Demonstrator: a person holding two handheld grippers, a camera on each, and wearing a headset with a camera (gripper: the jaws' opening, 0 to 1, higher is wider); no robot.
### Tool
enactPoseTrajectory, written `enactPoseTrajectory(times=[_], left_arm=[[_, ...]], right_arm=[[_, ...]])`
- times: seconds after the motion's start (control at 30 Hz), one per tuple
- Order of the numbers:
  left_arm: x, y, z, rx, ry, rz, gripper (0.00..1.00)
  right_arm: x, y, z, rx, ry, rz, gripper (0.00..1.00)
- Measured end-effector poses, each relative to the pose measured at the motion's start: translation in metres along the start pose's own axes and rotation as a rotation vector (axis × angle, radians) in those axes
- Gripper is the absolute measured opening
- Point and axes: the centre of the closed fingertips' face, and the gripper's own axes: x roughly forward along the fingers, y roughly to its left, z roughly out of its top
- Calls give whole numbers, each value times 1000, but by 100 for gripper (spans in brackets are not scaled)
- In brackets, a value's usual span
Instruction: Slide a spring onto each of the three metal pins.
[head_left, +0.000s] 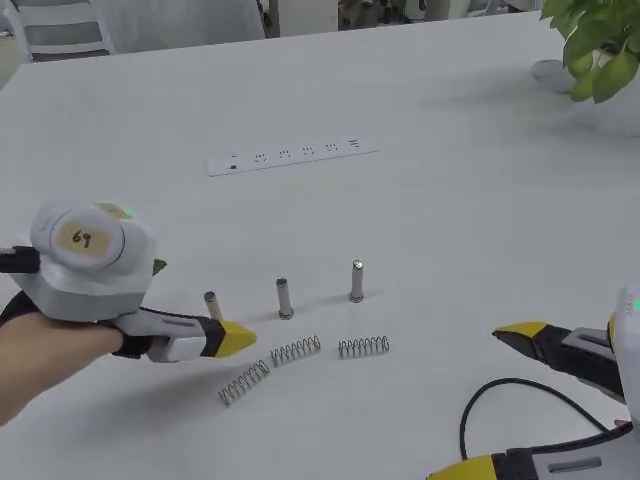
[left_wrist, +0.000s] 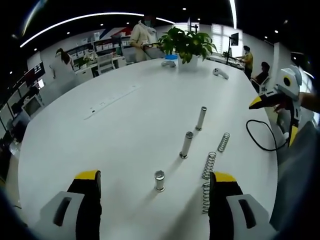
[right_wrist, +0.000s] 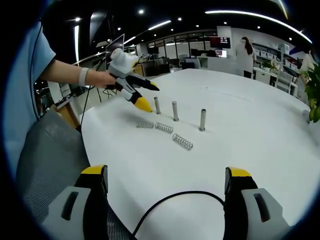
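The head view lays out the whole job. On the white worktop (head_left: 450, 230) three metal pins stand upright in a row: first pin (head_left: 210, 300), second pin (head_left: 284, 298) and third pin (head_left: 357, 281). At 6 o'clock of them three springs lie flat, none on a pin: first spring (head_left: 244, 382), second spring (head_left: 295, 349) and third spring (head_left: 363, 346). This view also takes in a power strip (head_left: 292, 155) at 12 o'clock of the pins. A plant (head_left: 600, 45) sits at 1 o'clock, cut by the frame edge.

The left gripper view shows what the head view cannot. The left tool (left_wrist: 155, 175) is spread wide and empty, and the first pin stands between its jaws, touching neither. In the head view one yellow jaw tip covers that pin's base, and the other jaw is mostly hidden behind the tool's body.

The right gripper view shows the right tool (right_wrist: 166, 173) also spread wide and holding nothing. It sits well back from the pins, at the worktop's 6 o'clock edge. A black cable (right_wrist: 185, 191) loops between its jaws. At 10 o'clock a hand (right_wrist: 97, 78) grips the left tool. In the head view the right tool is cut off at the 4 o'clock corner.

The springs' coils are too fine to count.
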Motion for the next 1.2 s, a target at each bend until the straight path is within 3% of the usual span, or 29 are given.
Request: enactPoseTrajectory(times=[0.2,0.6,0.87,1.2], left_arm=[[1,-8,0,-38,-27,-45,98],[-8,-14,-4,-49,-61,-82,98],[-18,-22,-5,-67,-122,-103,98],[-33,-22,-20,-122,-149,-84,95]], right_arm=[[0,-2,2,9,-10,-4,96],[-1,-6,5,9,-17,-12,96],[0,-7,9,5,-23,-13,96],[1,-8,13,-3,-26,-11,96]])
